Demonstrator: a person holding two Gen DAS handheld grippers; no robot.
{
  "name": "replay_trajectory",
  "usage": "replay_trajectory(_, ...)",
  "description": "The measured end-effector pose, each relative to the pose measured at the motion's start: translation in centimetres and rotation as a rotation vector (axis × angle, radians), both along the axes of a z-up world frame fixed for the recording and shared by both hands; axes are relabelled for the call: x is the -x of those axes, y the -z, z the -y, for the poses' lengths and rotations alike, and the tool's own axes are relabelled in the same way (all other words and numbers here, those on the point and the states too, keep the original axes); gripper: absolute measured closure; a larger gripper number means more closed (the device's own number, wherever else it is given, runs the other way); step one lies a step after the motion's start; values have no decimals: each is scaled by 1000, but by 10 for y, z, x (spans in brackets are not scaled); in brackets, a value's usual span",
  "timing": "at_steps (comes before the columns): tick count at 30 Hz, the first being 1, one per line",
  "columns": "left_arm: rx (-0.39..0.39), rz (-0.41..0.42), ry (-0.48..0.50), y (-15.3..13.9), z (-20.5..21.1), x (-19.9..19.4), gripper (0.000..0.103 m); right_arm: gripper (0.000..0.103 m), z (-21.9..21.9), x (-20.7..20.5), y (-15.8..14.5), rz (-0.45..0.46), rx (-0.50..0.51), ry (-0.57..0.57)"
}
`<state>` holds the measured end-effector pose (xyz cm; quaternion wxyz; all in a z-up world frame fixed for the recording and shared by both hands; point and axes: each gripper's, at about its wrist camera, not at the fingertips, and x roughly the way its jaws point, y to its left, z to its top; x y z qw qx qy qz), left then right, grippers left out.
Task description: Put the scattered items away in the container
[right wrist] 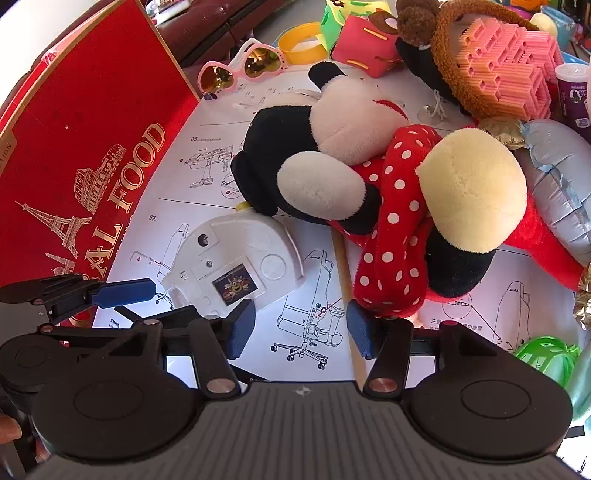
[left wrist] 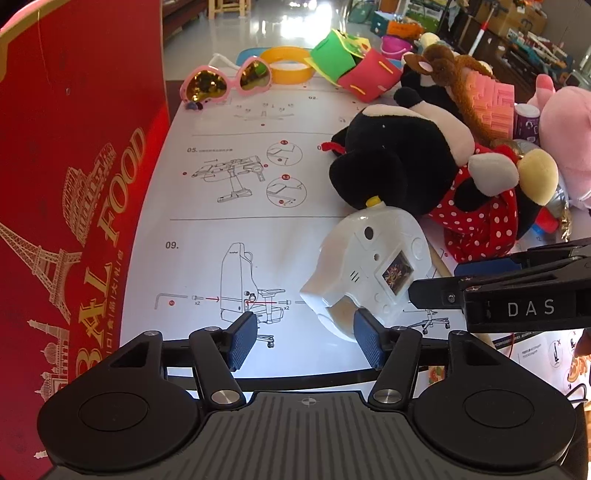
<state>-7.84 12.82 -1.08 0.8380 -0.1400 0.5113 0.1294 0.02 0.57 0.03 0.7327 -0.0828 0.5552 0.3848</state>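
White toy camera [left wrist: 369, 269] lies on the instruction sheet [left wrist: 229, 236] by the red box [left wrist: 74, 184], both grippers [left wrist: 306, 339] [right wrist: 301, 326] spread, empty; looks light, rigid, slick, so pinch across its flat sides.

Pale glossy floor [left wrist: 295, 26] runs off beyond the table's far end, a hard white glare [left wrist: 314, 7] on it near the top of the left wrist view; a light wooden stool [left wrist: 229, 7] stands at that far edge, only its legs in view. Right of it, shelving and stacked cardboard boxes [left wrist: 517, 18] crowd the far side, contents too small to tell; strong daylight washes the whole scene. In the right wrist view a dark maroon sofa [right wrist: 218, 26] with a leather-like sheen sits at the upper left.
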Motion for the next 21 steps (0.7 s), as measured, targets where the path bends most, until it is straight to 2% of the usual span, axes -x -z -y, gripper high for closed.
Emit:
replay_trajectory(4,56,30,-39,-9,-10,7,31,43,-1,1,-1,13,6,-11)
replay_trajectory(7,27,42,-74,-13,-15,8,30,43,0,0,0,13,5,-12)
replay_trajectory(14,-4,-2,-20,-1,-7,1,30,43,1,1,0,16,17,-17)
replay_trajectory(18,-16,9,39,7,-3,-10,29,45,-2,3,9,15,56,-27)
replay_trajectory(21,9,64,71,11,0,-13,31,53,0,0,9,21,48,-11)
